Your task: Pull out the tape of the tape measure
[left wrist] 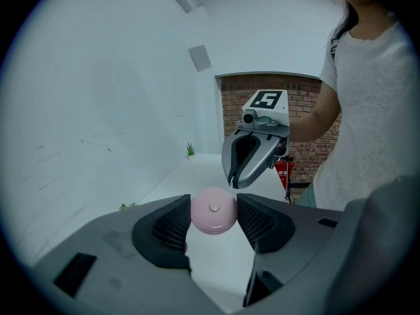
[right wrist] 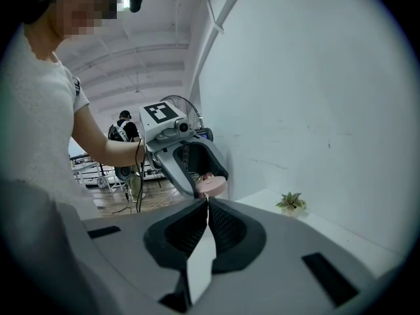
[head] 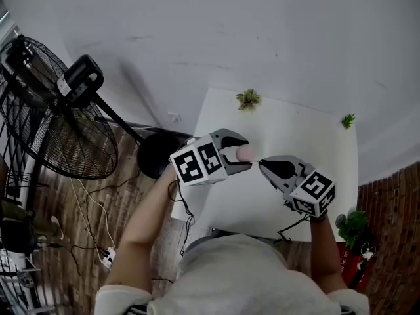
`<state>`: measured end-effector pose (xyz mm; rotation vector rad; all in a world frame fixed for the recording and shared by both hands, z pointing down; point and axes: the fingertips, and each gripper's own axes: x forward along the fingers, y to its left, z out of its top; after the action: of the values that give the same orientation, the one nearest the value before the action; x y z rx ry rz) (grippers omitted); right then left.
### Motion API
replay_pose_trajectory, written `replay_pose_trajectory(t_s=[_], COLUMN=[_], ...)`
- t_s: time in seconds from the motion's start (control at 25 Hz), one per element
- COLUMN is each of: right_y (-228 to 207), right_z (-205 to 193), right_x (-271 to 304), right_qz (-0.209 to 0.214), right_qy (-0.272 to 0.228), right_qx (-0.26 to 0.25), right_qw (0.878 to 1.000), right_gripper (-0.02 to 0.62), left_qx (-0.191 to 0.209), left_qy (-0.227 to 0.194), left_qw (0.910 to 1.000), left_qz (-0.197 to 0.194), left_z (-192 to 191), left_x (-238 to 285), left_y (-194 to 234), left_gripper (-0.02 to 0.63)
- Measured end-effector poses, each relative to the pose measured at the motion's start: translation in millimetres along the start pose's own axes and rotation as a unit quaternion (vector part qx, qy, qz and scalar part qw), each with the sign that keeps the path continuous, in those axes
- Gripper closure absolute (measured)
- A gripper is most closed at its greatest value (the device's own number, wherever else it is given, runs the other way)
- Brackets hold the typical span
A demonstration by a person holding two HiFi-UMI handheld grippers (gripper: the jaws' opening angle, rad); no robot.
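Left hand-held gripper (left wrist: 213, 205) of mine is clenched on the round pink tape measure (left wrist: 214, 214), gripping its sides, held above the white surface (head: 275, 120). My right hand-held gripper (right wrist: 207, 205) is pinched tight on the thin tape (head: 256, 158), just beside the case.

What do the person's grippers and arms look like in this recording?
Both the left gripper and right gripper are grey with curved jaws and dark ribbed pads. Each carries a white cube with black square markers and trails a black cable. The person wears a white short-sleeved top.
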<state>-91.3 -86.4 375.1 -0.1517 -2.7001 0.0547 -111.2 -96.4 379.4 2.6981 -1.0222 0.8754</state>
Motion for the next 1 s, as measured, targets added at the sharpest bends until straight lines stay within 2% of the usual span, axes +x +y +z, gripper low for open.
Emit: replay_pose_trajectory(t_s=[0.32,0.52,0.68,0.88,1.0], right_y=[-13,-17,-35,-50,-57], right_z=[-4,-5,-7,-9,-11], right_x=[-14,-23,-36,-60,-65], right_qz=[-0.02,-0.026,-0.065,-0.083,-0.102], right_qy=[-0.004,-0.005,-0.01,-0.017,-0.015], right_qx=[0.015,0.023,0.043,0.063,0.065], right_qw=[1.0,0.999,0.997,0.994,0.992], right_gripper=[0.589,0.588,0.589,0.588,0.588], left_qx=[-0.003,-0.016,-0.009,-0.038,-0.038], left_qy=[0.002,-0.015,0.004,-0.023,-0.024], left_qw=[1.0,0.9997,0.9999,0.999,0.999], left_qz=[0.001,-0.006,-0.007,-0.002,-0.003], left_z=[-3,-1,-10,-12,-11], left_x=[1,-1,-1,-12,-11], left_y=[3,2,2,10,10], left_gripper=[0.387,0.387,0.388,0.388,0.388])
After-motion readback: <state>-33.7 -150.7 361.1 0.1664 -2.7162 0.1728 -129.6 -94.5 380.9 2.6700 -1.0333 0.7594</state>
